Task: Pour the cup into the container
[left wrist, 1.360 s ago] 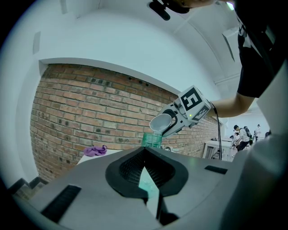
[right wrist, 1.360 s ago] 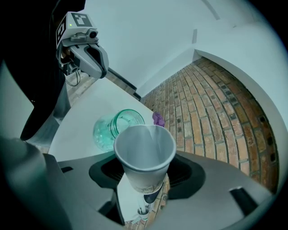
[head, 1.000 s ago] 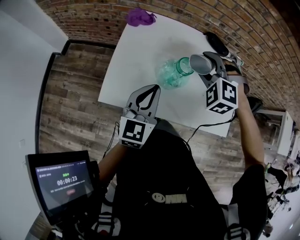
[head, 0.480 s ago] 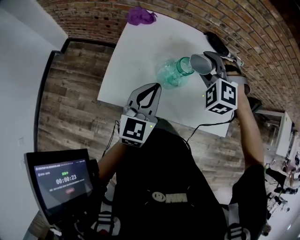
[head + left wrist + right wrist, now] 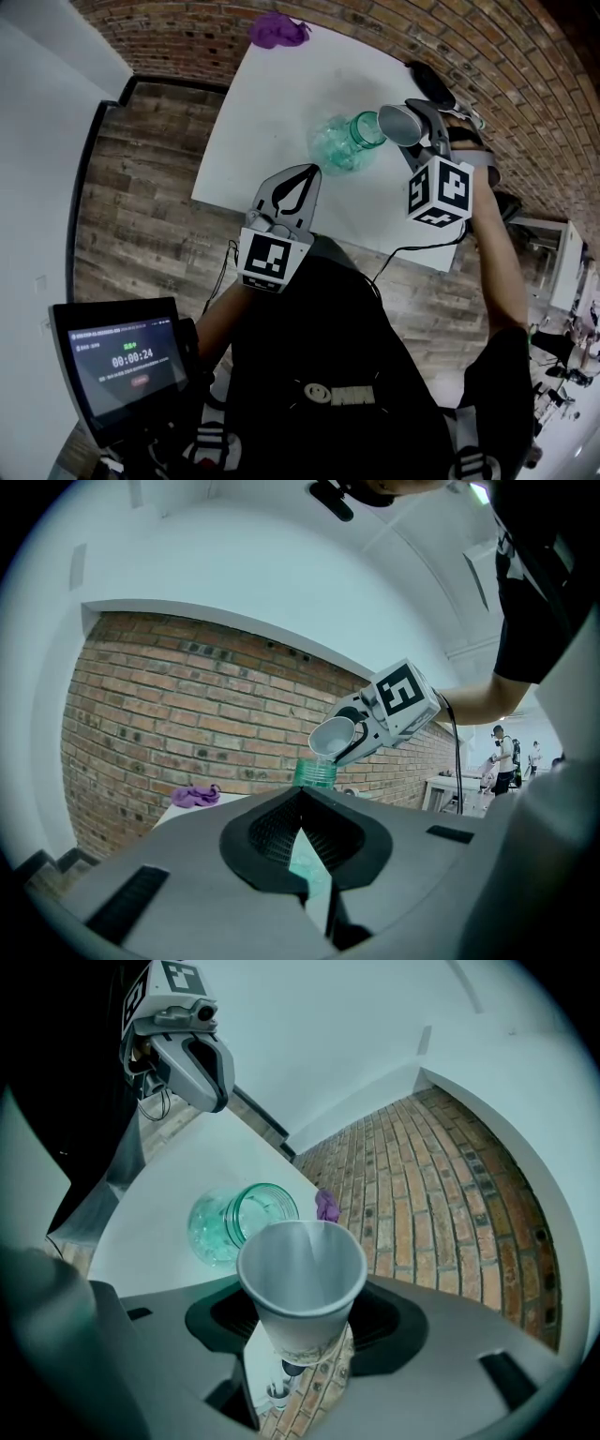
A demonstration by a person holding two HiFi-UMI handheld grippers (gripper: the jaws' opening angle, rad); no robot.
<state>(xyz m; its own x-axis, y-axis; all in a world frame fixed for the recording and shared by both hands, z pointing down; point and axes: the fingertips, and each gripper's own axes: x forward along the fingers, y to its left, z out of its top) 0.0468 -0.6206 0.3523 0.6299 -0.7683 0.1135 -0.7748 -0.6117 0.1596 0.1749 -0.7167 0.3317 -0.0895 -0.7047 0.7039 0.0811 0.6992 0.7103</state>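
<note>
A green glass jar (image 5: 339, 145) stands on the white table (image 5: 281, 103), its mouth towards the right. My right gripper (image 5: 412, 131) is shut on a white paper cup (image 5: 397, 123), held tilted with its rim just above the jar's mouth. In the right gripper view the cup (image 5: 300, 1283) shows a plain white inside, with the jar (image 5: 242, 1222) beyond it. My left gripper (image 5: 306, 174) hangs over the table's near edge, jaws shut on nothing, a little short of the jar. In the left gripper view the cup (image 5: 333, 738) tips over the jar's neck (image 5: 317, 772).
A purple cloth (image 5: 277, 31) lies at the table's far edge. A dark object (image 5: 431, 86) sits at the table's right side by the brick wall. A screen with a timer (image 5: 122, 361) stands low on the left over the wooden floor.
</note>
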